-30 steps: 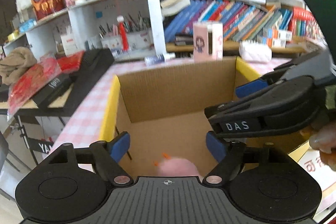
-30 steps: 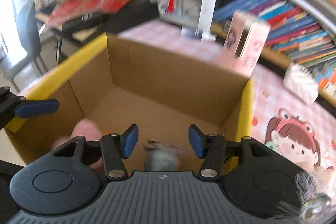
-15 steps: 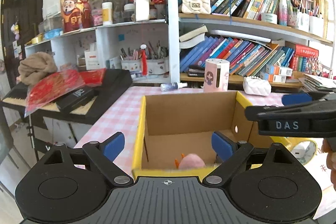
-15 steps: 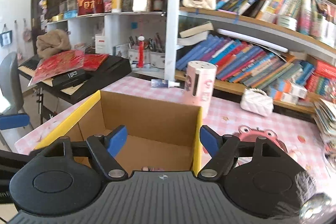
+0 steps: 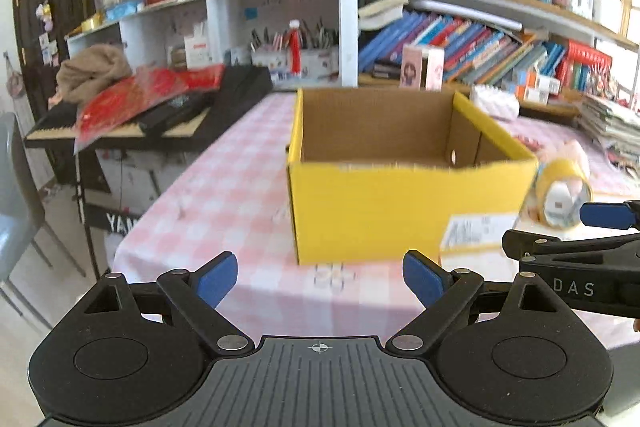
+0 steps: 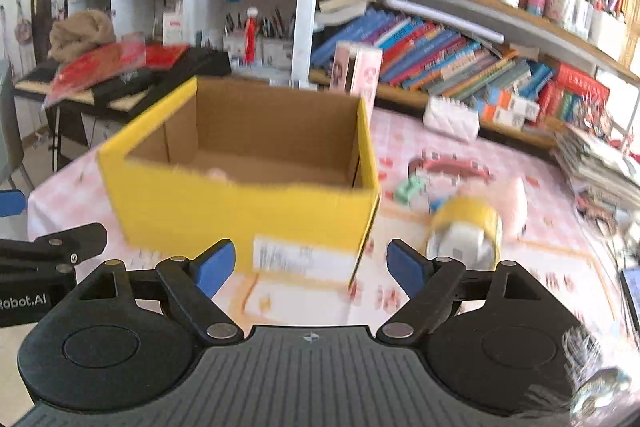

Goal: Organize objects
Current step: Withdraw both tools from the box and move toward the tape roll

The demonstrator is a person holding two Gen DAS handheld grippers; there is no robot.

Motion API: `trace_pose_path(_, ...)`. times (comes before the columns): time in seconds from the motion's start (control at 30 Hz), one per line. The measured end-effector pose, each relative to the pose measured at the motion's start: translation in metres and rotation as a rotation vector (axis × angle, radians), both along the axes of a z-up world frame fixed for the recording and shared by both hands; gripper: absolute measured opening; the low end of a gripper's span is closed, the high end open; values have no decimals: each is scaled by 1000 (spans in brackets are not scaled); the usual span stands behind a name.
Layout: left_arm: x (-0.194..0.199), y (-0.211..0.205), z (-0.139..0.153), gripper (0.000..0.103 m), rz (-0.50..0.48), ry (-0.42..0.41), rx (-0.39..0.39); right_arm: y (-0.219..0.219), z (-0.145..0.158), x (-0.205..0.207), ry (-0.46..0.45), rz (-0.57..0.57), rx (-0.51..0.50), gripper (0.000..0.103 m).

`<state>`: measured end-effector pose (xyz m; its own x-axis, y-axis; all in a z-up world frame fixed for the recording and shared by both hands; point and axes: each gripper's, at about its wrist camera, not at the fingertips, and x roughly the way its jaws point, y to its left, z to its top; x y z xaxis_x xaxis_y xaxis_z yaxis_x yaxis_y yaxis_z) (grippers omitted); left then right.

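A: Which gripper should go for the next thing?

B: The right gripper [image 6: 308,263], I'd say. Its jaws stand wide with nothing between them, and the yellow tape roll [image 6: 466,233] lies on the table just ahead of it and a little to its right, close beside the near right corner of the yellow cardboard box [image 6: 248,211].

A: And the left gripper [image 5: 320,277]?

B: Also spread wide and holding nothing. It faces the box's front wall squarely; from its camera the same tape roll [image 5: 562,193] sits far off to the right, past the box's corner, with the right gripper's arm in between. So the left would have to cross over. Not sensible.

A: How does the roll lie?

B: On its side, its open core turned toward the near edge of the table, so its axis runs roughly toward the cameras. The picture is blurred, so I can't judge the tilt finely. A grip across the roll's width looks the likeliest fit.

A: Anything else out there?

B: Behind the roll there's a pink soft thing [image 6: 514,205] and a small green toy [image 6: 410,189], nearer the table's middle right. Something pink [image 6: 218,173] already shows inside the box.

A: And the drop?

B: The box's open top lies left of the roll, so the carry would be short, up and over the right wall.
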<state>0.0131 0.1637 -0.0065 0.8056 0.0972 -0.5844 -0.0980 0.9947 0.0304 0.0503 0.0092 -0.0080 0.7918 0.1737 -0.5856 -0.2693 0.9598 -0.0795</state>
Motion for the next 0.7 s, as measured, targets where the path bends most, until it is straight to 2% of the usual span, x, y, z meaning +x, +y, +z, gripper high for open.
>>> trace_pose_path(0.43,-45,-3,-13,92,-49,66,17,-4,-17,-53,82,-45,24,86)
trace_pose_path(0.7,-55,-12,-20,92,-100,102,11,-11,-23,-71,117,-78,24,86)
